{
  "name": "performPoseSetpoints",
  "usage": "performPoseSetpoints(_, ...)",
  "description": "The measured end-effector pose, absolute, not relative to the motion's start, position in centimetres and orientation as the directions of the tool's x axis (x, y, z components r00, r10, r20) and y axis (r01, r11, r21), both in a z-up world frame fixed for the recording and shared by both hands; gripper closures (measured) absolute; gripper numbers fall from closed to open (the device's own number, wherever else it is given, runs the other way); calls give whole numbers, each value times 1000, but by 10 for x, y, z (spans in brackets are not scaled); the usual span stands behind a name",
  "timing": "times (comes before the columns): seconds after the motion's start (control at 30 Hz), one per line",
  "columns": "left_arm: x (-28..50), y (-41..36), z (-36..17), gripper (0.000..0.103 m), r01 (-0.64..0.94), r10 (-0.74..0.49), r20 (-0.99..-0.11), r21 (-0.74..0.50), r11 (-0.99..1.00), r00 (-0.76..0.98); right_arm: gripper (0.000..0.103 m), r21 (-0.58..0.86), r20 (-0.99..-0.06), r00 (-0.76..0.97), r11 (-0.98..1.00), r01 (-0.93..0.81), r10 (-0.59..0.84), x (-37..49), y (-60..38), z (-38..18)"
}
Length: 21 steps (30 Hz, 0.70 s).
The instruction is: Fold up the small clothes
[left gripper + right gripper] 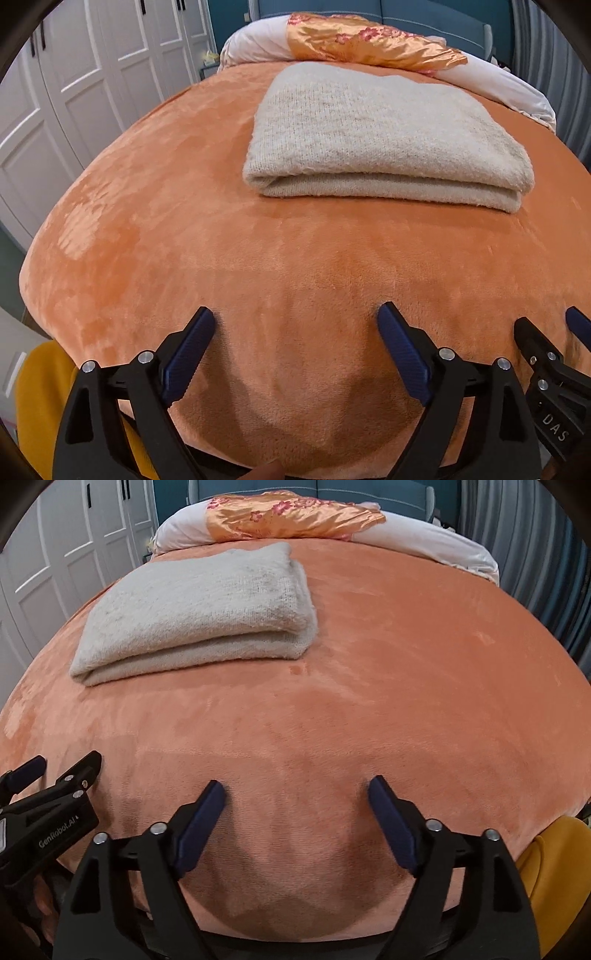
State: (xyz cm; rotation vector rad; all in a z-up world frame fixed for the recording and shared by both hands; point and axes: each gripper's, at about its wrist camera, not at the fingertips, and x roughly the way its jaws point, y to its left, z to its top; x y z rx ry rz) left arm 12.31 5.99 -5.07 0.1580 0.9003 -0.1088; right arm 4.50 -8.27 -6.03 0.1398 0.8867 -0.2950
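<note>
Two grippers side by side over the near edge of the orange bed cover (184,229): left gripper (295,317) and right gripper (295,786), both with fingers spread apart, holding nothing. Cream knit garment (380,136) lies folded mid-bed, well apart from both. White bolster (424,539) with orange floral satin cloth (288,517) at the head. White wardrobe (92,74) left.

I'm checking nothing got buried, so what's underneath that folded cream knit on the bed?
The folded cream knit lies directly on the orange plush blanket, which shows all around it. Whatever is tucked inside its folds or beneath it is covered.
</note>
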Motion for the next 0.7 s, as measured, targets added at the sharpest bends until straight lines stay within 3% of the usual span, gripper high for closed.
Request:
performPoseSetpoints(0.33, 112, 59, -57, 11, 143, -33, -730, 89, 986, 682, 6, 0, -741, 632, 941, 339, -227, 36, -81, -70)
performPoseSetpoints(0.7, 112, 63, -57, 11, 143, -54, -725, 63, 988, 687, 5, 24, -734, 645, 941, 337, -212, 31, -78, -72)
